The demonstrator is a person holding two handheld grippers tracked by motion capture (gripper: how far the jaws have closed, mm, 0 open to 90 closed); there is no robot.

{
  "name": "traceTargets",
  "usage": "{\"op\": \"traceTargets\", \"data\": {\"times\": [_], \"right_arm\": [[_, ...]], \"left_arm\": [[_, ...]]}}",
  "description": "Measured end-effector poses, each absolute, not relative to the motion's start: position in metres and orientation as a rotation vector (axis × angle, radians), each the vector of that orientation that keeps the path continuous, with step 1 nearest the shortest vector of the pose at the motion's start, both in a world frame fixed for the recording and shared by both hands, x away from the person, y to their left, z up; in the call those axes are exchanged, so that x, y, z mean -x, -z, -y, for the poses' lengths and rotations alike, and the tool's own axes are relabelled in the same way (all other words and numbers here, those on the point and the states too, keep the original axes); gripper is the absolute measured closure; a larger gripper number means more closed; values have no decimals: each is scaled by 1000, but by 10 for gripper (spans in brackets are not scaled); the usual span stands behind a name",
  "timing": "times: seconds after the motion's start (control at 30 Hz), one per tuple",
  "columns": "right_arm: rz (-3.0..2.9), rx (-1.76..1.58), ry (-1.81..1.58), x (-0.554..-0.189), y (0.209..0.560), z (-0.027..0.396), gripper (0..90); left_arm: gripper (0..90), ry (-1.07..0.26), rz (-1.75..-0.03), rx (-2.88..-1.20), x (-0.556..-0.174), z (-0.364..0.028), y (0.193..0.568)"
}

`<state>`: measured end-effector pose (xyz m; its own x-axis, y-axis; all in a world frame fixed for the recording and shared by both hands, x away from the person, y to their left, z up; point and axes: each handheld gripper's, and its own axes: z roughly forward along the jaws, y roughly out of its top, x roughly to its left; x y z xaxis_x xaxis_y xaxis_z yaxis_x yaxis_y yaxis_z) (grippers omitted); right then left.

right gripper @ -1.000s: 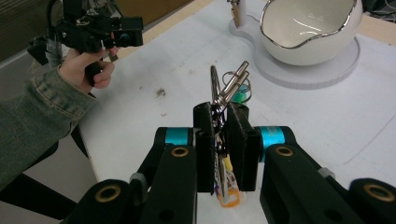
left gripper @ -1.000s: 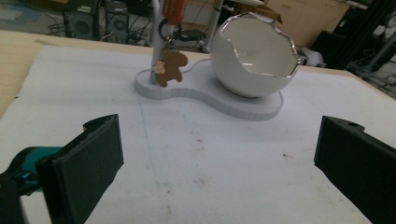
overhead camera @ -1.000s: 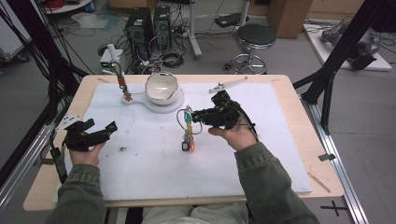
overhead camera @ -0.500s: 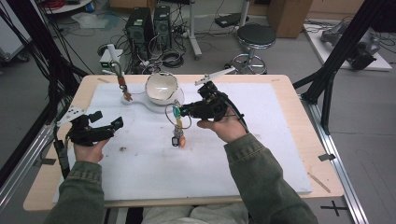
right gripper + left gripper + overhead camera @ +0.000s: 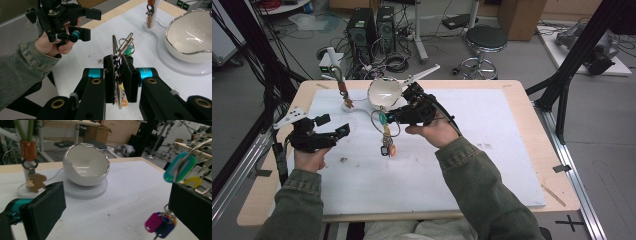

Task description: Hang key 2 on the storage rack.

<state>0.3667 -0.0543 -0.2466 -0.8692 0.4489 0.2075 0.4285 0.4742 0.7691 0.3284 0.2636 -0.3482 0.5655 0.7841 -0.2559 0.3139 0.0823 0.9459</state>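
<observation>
A bunch of keys (image 5: 386, 145) with teal, magenta and orange tags hangs above the white mat, its ring clamped in my right gripper (image 5: 392, 117), which is shut on it just in front of the white bowl (image 5: 384, 92). In the right gripper view the pads (image 5: 127, 75) squeeze the ring and keys (image 5: 122, 46). My left gripper (image 5: 333, 125) is held open over the mat's left side with nothing between its pads (image 5: 45, 207). Its view shows the bowl (image 5: 85, 168) ahead and the hanging key bunch (image 5: 180, 167) at the right.
The bowl stands on a white base (image 5: 357, 106) with a post (image 5: 343, 90) carrying an orange band and a small wooden tag (image 5: 36, 182). The white mat (image 5: 492, 150) covers the wooden table (image 5: 532, 100). Small crumbs (image 5: 343, 160) lie near the left hand.
My right gripper has carried the key bunch left and toward the bowl. The left gripper has risen a little and stays open.
</observation>
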Motion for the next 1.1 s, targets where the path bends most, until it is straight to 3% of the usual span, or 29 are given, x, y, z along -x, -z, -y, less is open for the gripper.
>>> {"op": "traceTargets", "data": {"times": [0.7,0.83,0.93,1.1], "right_arm": [[-2695,-717,-1390,-373,225,25,817],[-2705,-709,-1399,-375,221,18,817],[-2707,-697,-1403,-376,220,13,817],[-2709,-695,-1400,-377,222,9,817]], "left_arm": [[38,-403,-832,-1568,-345,-234,309],[126,-406,-810,-1552,-344,-235,306],[297,-397,-791,-1540,-342,-239,305],[678,-406,-780,-1547,-340,-242,304]]}}
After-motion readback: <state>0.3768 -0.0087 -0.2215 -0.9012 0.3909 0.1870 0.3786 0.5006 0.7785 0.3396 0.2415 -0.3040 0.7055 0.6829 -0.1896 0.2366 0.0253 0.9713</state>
